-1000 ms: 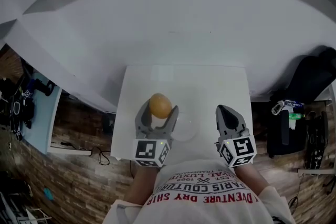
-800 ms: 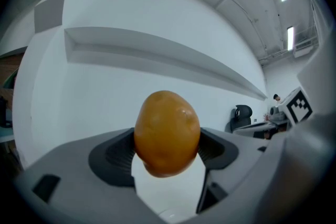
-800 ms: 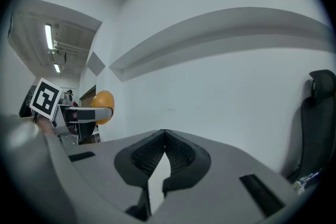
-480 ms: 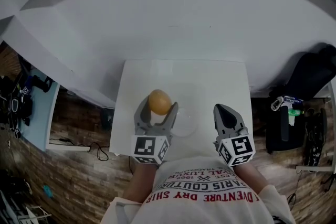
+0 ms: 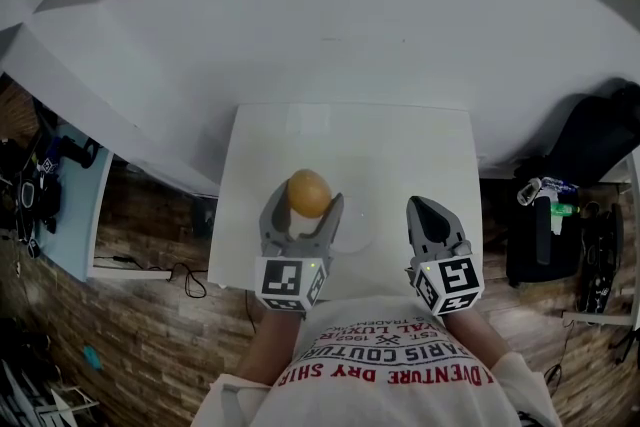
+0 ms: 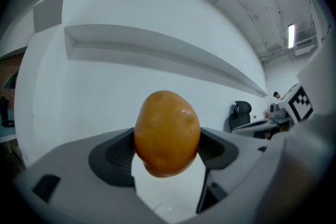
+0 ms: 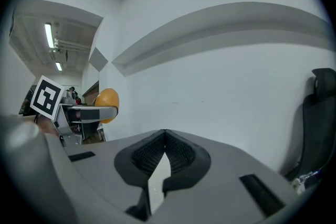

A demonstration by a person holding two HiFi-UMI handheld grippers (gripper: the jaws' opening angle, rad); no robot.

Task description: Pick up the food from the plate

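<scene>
As far as I can judge, the pick is all but done: the food (image 5: pixel 309 193), a rounded orange-brown piece much like a potato, sits pinched between the two jaws of my left hand-held gripper (image 5: pixel 306 203), the pads pressing its flanks on either side. In the left gripper view its lower half hangs free, with only bare white surface showing beneath, so I read it as clear of the plate (image 5: pixel 368 230) and not resting on anything. From the head view the food lies over the bench's (image 5: pixel 400 145) near half, just left of the pale plate, which stands close to the near edge between my two tools and looks empty, though its outline is faint. My right hand-held gripper (image 5: pixel 424 209) is clenched on nothing, its jaws meeting at the tips, and hovers by the bench's near right corner, well apart from the food. What seems left is little: keeping the clamp steady and carrying the food off. Its smooth, rounded skin could let it slip or roll in the pads if the squeeze eases.
</scene>
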